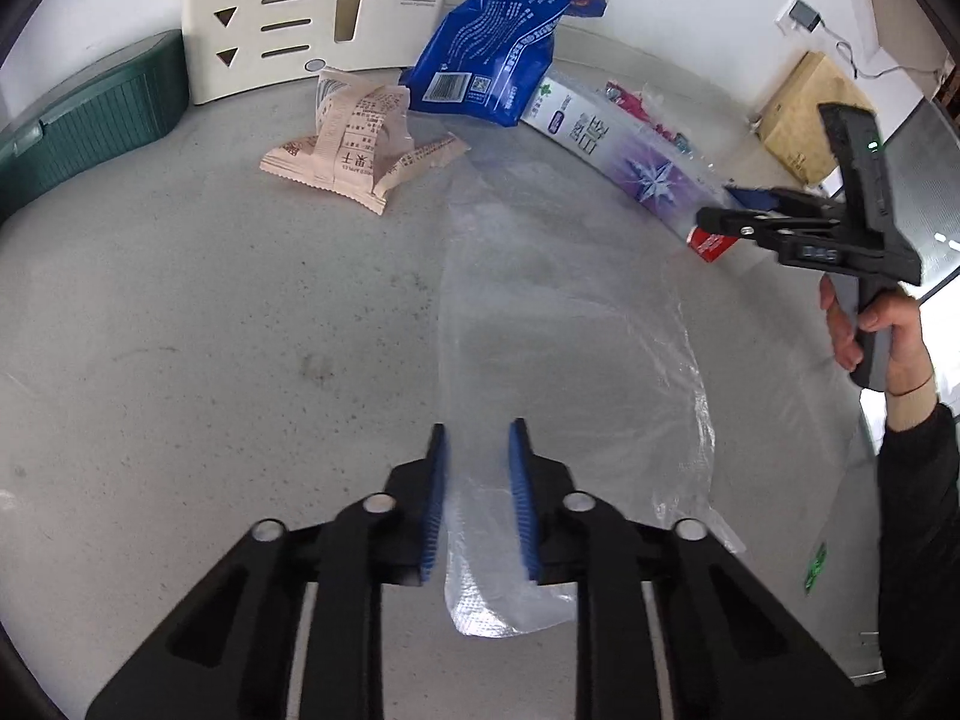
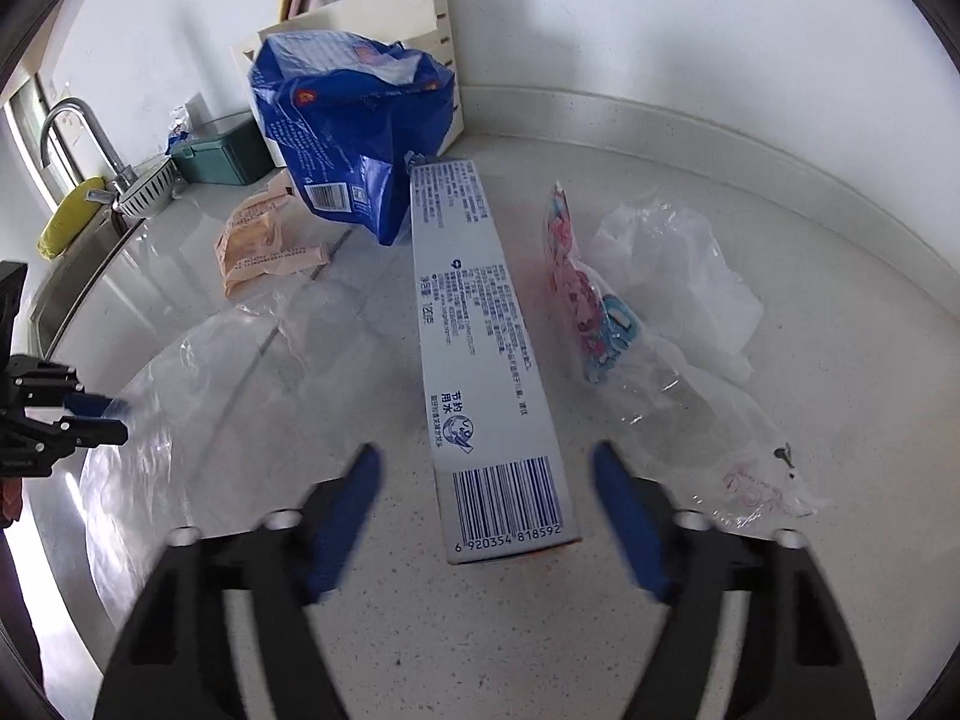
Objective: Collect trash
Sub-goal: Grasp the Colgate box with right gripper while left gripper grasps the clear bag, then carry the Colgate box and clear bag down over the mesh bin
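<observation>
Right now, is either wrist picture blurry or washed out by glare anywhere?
Left wrist view: sharp throughout, with bright overexposure at the right edge and a soft sheen on the clear plastic bag. Right wrist view: the right gripper is motion-smeared, while the toothpaste box stays readable; the countertop reflects window light at left.

clear bag [image 1: 570,372]: thin glossy plastic | box [image 2: 480,324]: printed cardboard | counter [image 2: 720,600]: speckled, smooth

Pale speckled countertop [image 2: 780,360] against white wall [image 2: 660,30], steel faucet [image 2: 72,132] at far sink
</observation>
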`<act>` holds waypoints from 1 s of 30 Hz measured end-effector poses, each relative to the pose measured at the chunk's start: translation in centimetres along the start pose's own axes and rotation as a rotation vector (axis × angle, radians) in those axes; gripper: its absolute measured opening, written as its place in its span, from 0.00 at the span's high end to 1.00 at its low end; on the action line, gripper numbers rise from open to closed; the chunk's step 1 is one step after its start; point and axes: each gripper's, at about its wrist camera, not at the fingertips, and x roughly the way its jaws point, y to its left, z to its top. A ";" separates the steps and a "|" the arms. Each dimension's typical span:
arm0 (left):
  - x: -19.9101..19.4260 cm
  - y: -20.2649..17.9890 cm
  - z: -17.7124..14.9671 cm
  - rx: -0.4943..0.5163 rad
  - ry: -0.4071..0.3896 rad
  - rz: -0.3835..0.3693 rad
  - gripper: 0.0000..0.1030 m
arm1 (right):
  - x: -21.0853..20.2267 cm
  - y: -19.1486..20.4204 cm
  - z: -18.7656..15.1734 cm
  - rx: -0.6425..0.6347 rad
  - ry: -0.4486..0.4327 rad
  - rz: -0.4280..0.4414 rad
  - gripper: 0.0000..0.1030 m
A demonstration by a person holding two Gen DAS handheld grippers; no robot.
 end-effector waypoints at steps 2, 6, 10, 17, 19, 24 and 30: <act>-0.3 0.0 -0.4 0.005 -0.006 0.001 0.90 | 0.4 0.4 -0.1 -0.014 0.022 -0.008 0.39; -1.1 -0.3 -1.1 -0.004 -0.019 -0.042 0.93 | 0.8 0.8 -0.4 -0.025 0.040 -0.047 0.57; -2.5 -1.2 -1.7 -0.010 -0.046 -0.102 0.94 | 0.8 1.1 -0.6 -0.024 0.020 -0.056 0.58; -5.2 -3.0 -3.1 -0.009 -0.087 -0.151 0.95 | -1.0 1.6 -2.2 -0.008 -0.043 -0.059 0.59; -6.0 -3.2 -4.0 -0.009 -0.101 -0.160 0.95 | -1.9 2.0 -2.9 -0.002 -0.060 -0.054 0.59; -8.2 -3.5 -6.6 -0.027 -0.128 -0.168 0.95 | -5.0 2.9 -5.7 0.000 -0.098 -0.043 0.59; -10.9 -4.4 -10.4 -0.039 -0.145 -0.175 0.95 | -9.8 4.7 -10.2 -0.002 -0.129 -0.023 0.59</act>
